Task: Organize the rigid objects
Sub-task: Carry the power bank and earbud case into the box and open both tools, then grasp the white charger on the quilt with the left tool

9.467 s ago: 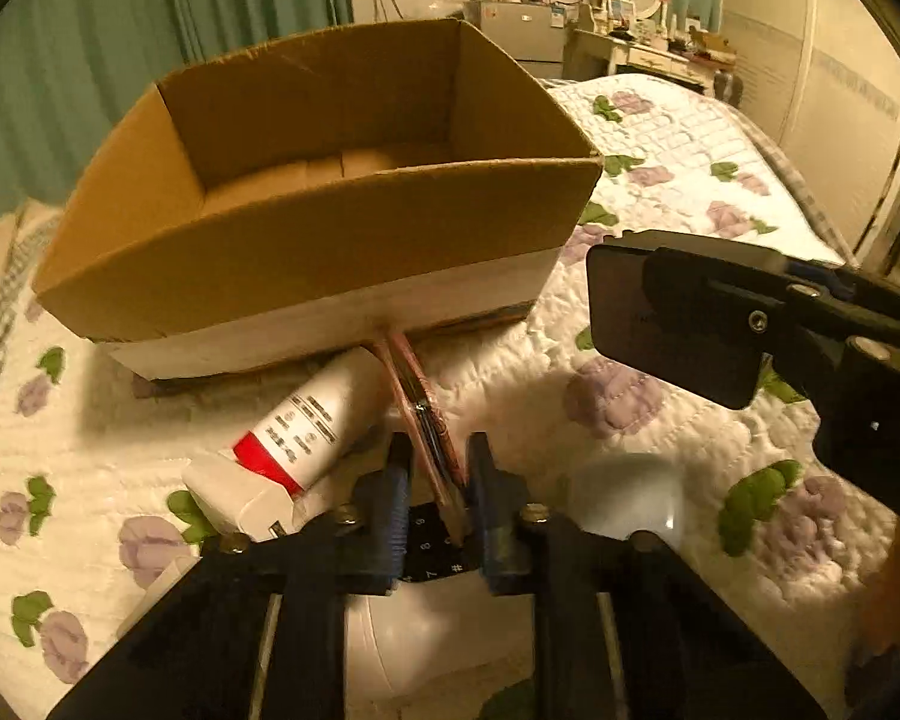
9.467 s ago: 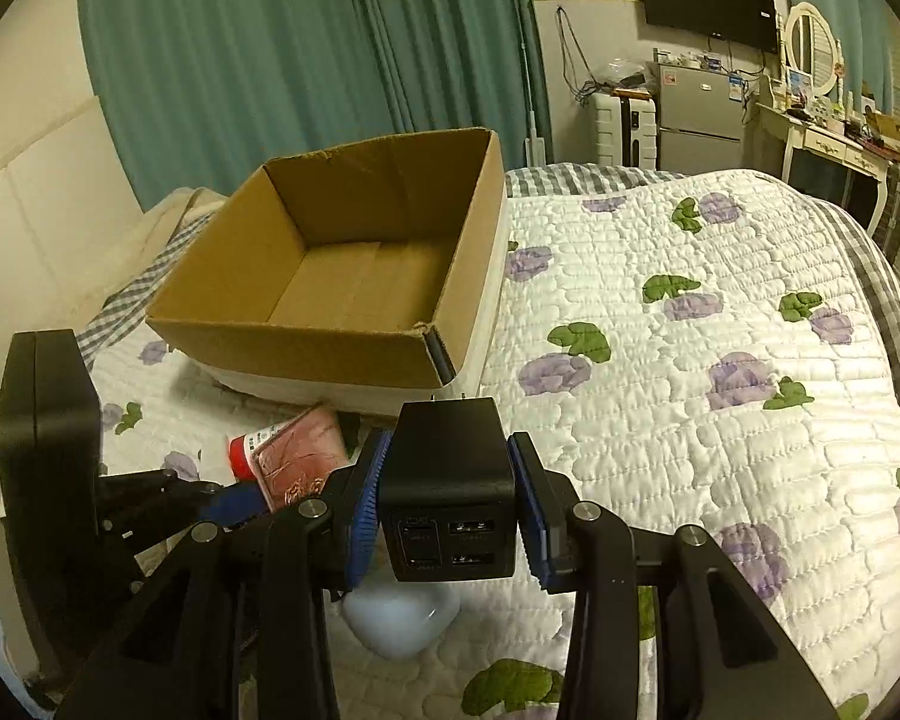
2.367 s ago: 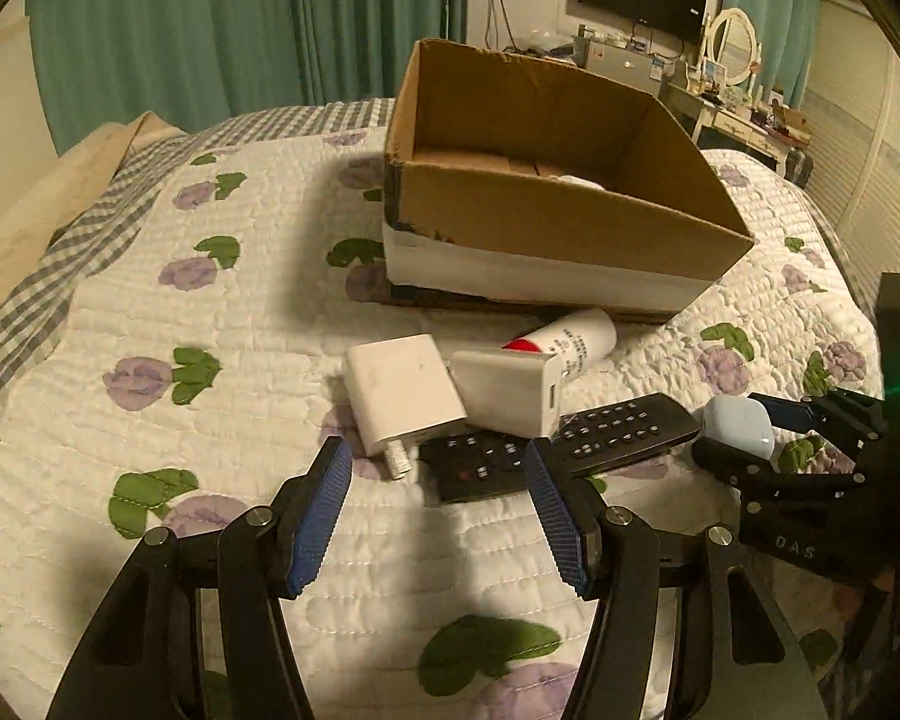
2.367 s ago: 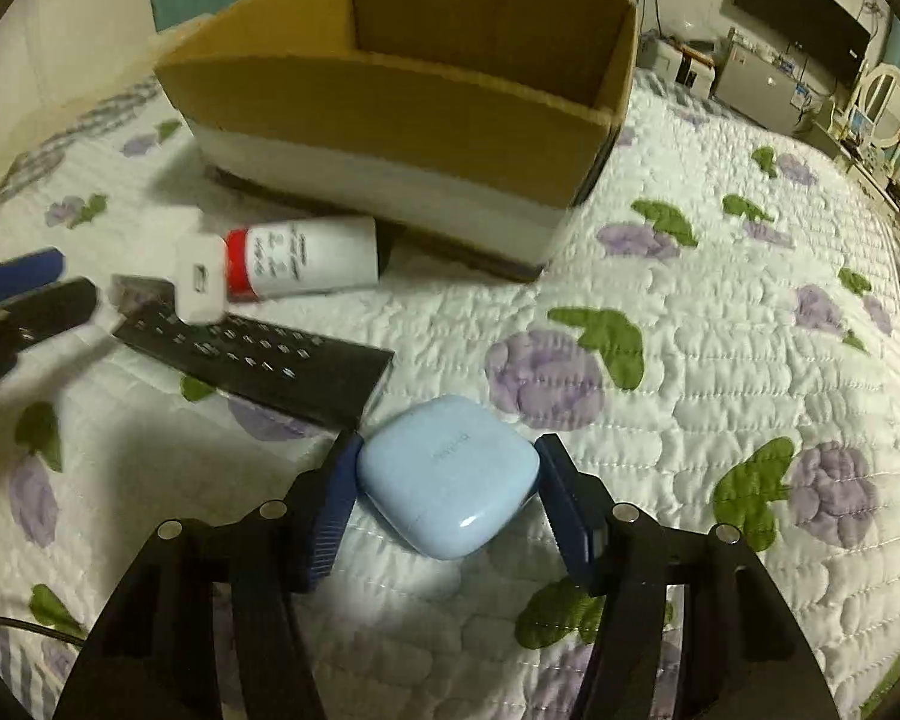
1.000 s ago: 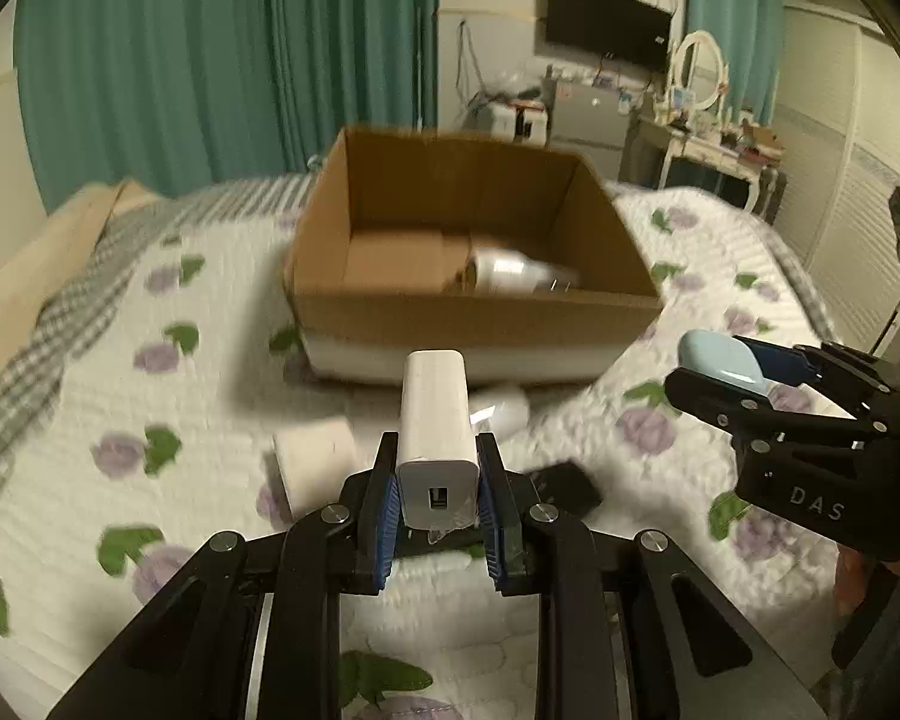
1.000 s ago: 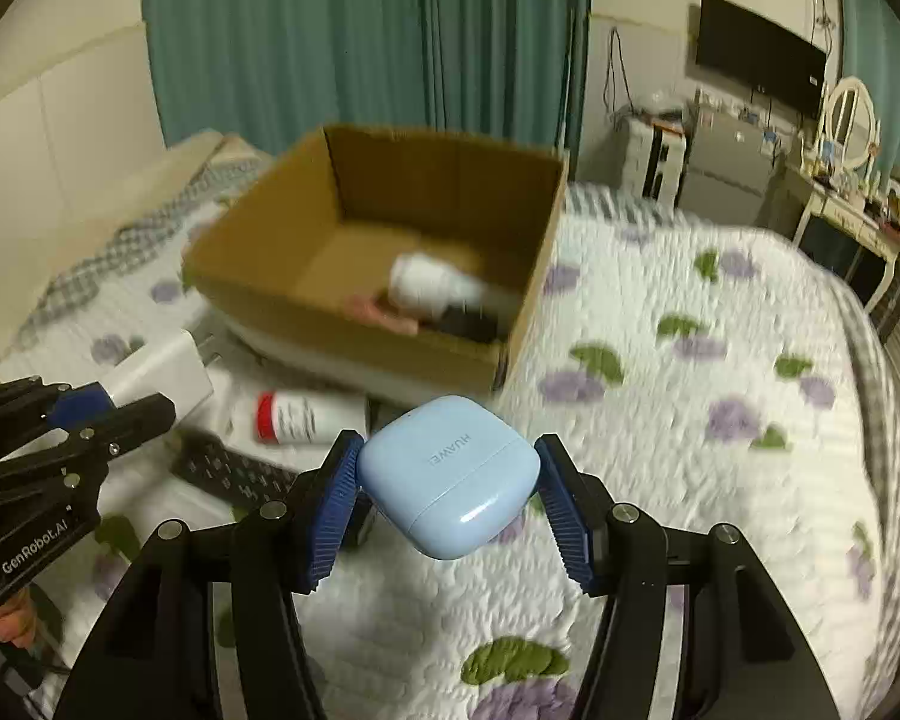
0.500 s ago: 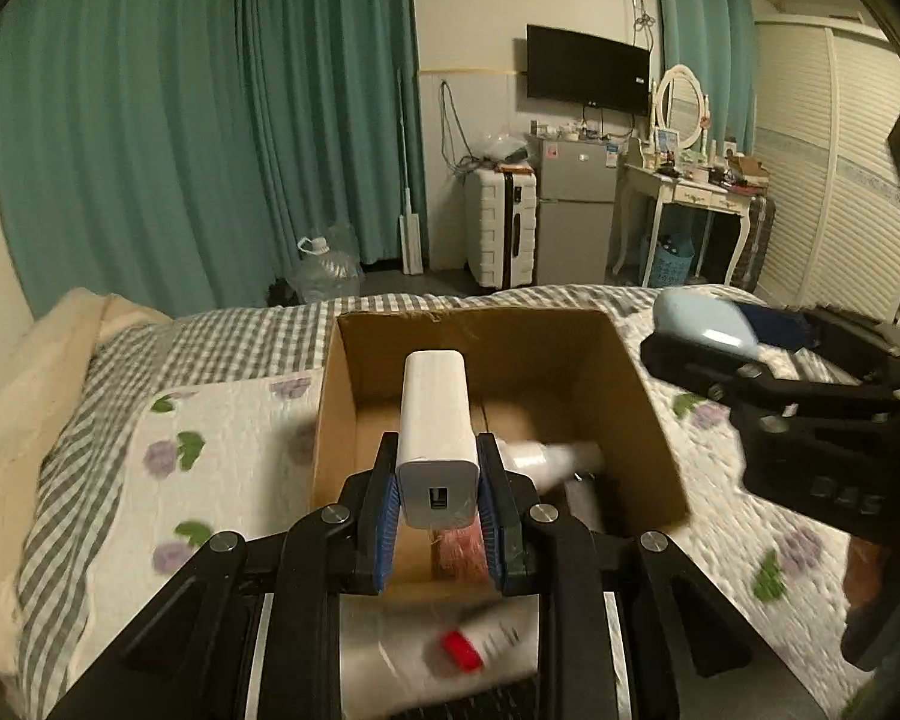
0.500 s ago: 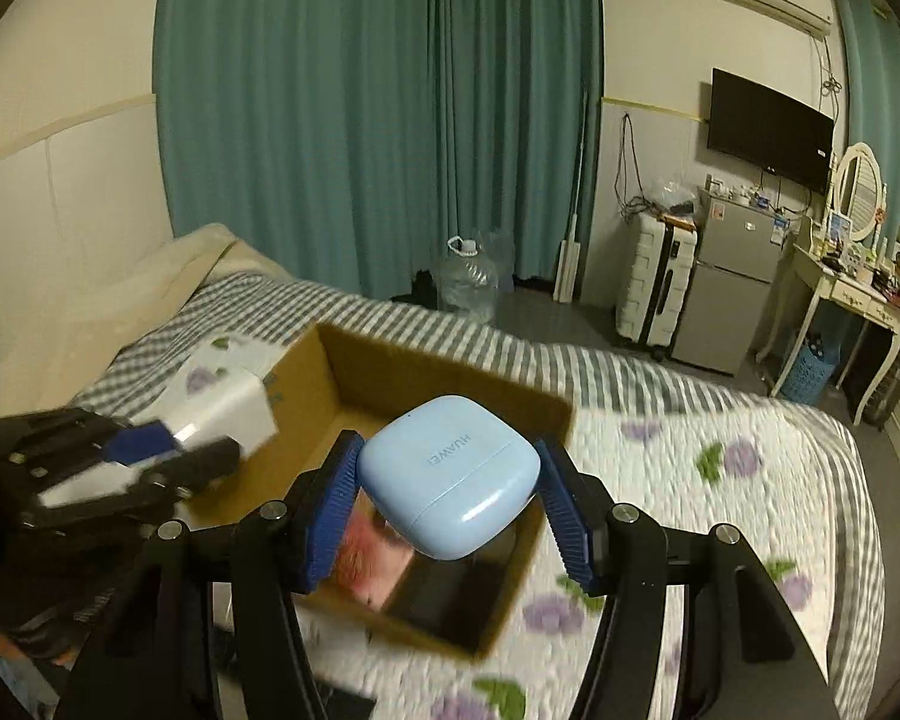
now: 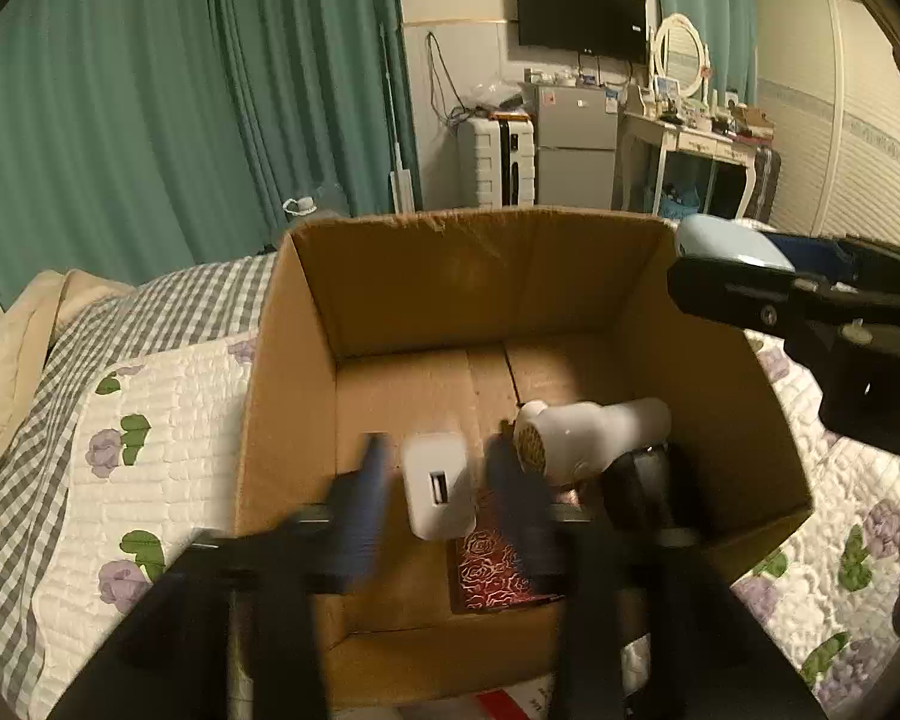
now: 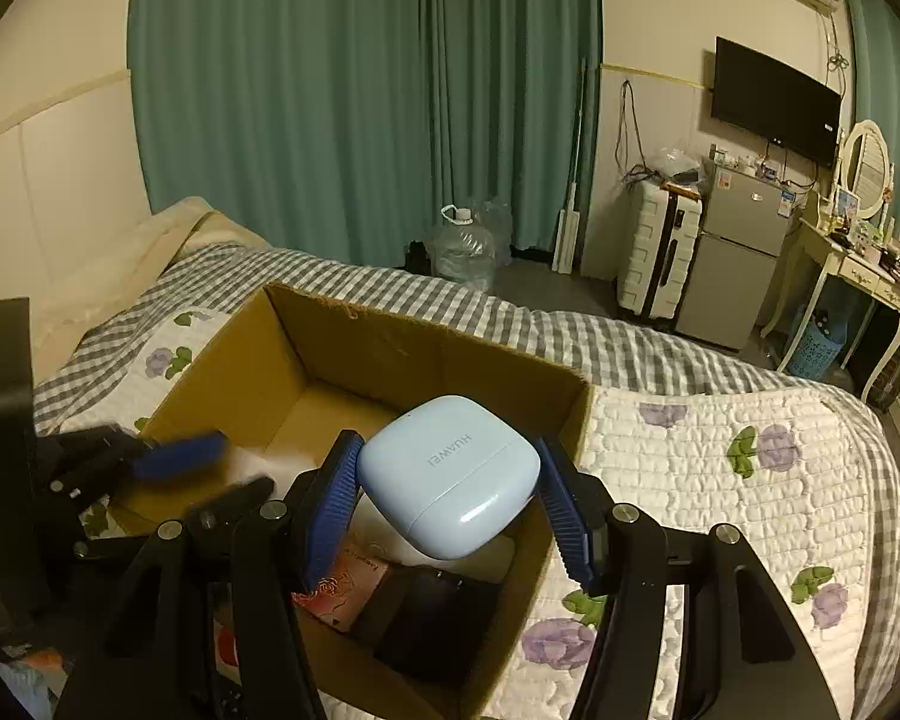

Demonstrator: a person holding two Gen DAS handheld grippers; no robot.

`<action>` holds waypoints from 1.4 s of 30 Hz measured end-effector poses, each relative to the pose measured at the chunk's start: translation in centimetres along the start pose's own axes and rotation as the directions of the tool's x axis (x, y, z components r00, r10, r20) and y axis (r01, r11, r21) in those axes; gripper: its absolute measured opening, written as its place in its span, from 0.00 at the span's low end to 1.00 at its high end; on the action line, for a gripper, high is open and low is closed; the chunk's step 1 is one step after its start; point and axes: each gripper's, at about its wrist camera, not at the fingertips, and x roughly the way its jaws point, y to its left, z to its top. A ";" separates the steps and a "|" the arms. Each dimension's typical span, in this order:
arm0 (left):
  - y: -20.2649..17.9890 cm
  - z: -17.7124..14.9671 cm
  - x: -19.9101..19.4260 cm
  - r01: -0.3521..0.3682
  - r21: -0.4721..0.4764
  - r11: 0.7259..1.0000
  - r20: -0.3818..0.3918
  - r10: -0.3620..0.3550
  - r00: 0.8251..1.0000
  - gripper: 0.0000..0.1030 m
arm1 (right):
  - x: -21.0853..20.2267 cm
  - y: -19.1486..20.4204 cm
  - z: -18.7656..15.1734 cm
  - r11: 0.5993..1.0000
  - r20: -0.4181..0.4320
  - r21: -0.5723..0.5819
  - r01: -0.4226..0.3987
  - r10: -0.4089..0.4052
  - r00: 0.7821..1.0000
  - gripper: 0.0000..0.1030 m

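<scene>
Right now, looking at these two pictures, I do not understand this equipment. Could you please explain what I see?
No robot: a person holds a two-finger gripper in each hand, each with a camera looking along its fingers. One picture is from the left gripper, the other from the right gripper. Both hover over a cardboard box on a bed. The right one clamps a blue earbud case. The left one, blurred, looks open around a white charger.
</scene>
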 end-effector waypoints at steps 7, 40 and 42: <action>0.9 0.5 -2.7 0.007 -0.040 0.999 0.051 -0.005 0.999 0.61 | 0.1 -0.8 -0.1 1.000 -0.001 0.027 -0.007 0.007 1.000 0.57; 3.6 -6.5 -10.8 -0.140 -0.151 0.979 -0.006 0.141 0.990 0.68 | -6.4 2.4 -6.5 1.000 0.003 -0.003 0.004 -0.004 1.000 0.90; 3.8 -8.0 -10.1 -0.134 -0.159 0.978 -0.046 0.128 0.991 0.68 | -5.6 3.1 -8.2 1.000 -0.041 0.010 -0.012 0.013 0.999 0.90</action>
